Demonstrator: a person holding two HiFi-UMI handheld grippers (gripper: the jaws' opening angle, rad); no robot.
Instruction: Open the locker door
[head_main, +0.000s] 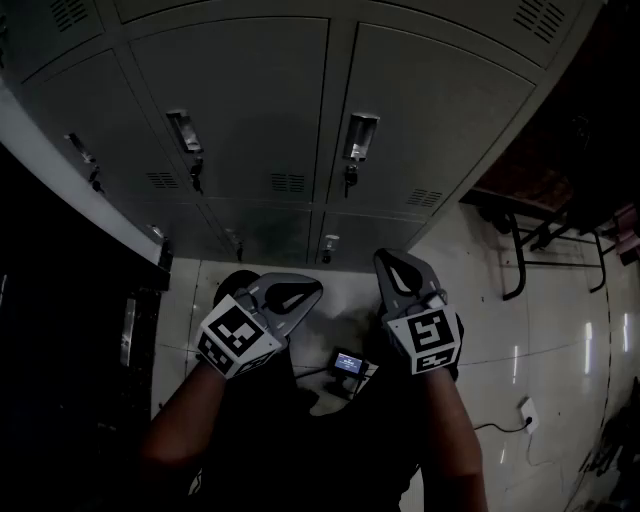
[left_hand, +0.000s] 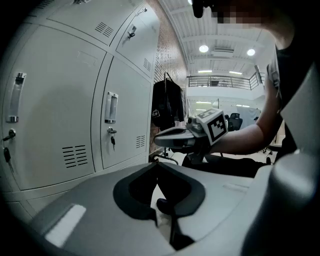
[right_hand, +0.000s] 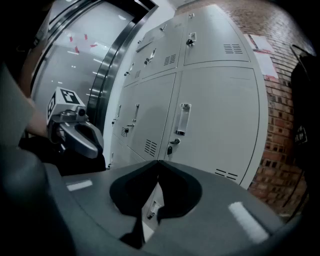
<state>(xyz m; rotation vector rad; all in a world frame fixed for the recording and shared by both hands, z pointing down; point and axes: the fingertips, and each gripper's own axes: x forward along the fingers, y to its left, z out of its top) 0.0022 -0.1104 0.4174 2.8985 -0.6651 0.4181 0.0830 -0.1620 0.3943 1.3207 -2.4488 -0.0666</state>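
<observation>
A bank of grey lockers (head_main: 250, 90) stands in front of me, all doors closed. The door (head_main: 430, 110) ahead of my right gripper has a metal handle (head_main: 360, 135) with a key (head_main: 350, 180) hanging below it. The door to its left has its own handle (head_main: 185, 130). My left gripper (head_main: 315, 287) and right gripper (head_main: 385, 257) are held side by side, short of the lockers and touching nothing. Both are shut and empty, the tips meeting. In the right gripper view my right gripper (right_hand: 158, 162) points at a door handle (right_hand: 184, 119) and lock (right_hand: 172, 145). The left gripper view shows my left gripper (left_hand: 157, 164) and a handle (left_hand: 111, 107).
A metal-legged piece of furniture (head_main: 520, 250) stands at the right on the glossy floor. A small lit device (head_main: 348, 362) and a cable with a socket (head_main: 525, 412) lie on the floor below. A dark cabinet (head_main: 60, 330) is at the left. A black jacket (left_hand: 167, 105) hangs beside the lockers.
</observation>
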